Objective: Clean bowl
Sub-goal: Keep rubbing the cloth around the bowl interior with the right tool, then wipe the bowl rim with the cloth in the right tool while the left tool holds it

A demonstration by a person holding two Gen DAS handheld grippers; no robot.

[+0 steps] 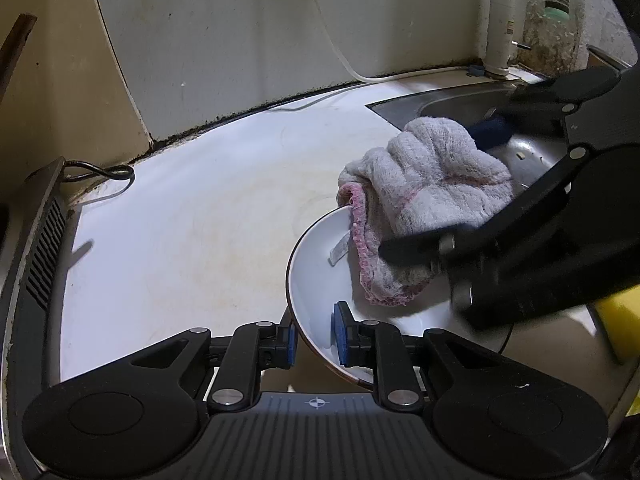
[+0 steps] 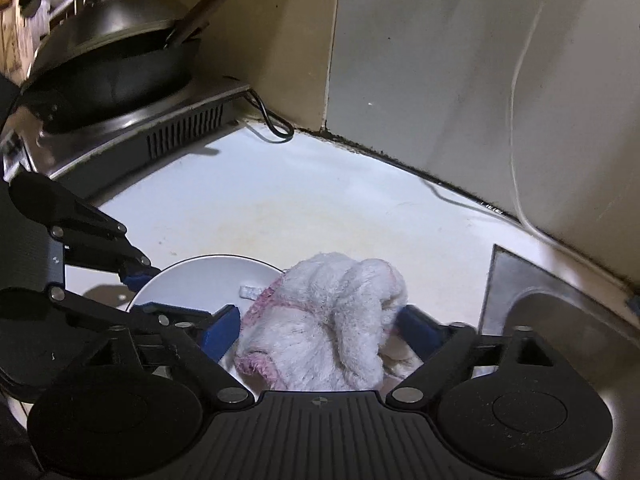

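Note:
A white bowl with a dark rim is tilted above the white counter. My left gripper is shut on its near rim, one blue pad inside and one outside. A grey-white cloth with a pink edge lies bunched over the bowl's right side. My right gripper reaches in from the right, shut on that cloth. In the right wrist view the cloth fills the space between the blue pads of my right gripper. The bowl lies just behind, with the left gripper on its left rim. A small white tag sticks out of the cloth into the bowl.
A steel sink lies at the right with a white tap fitting behind it. A cooker carrying a dark wok stands at the left, its black cable on the counter. The wall runs close behind. A yellow object sits far right.

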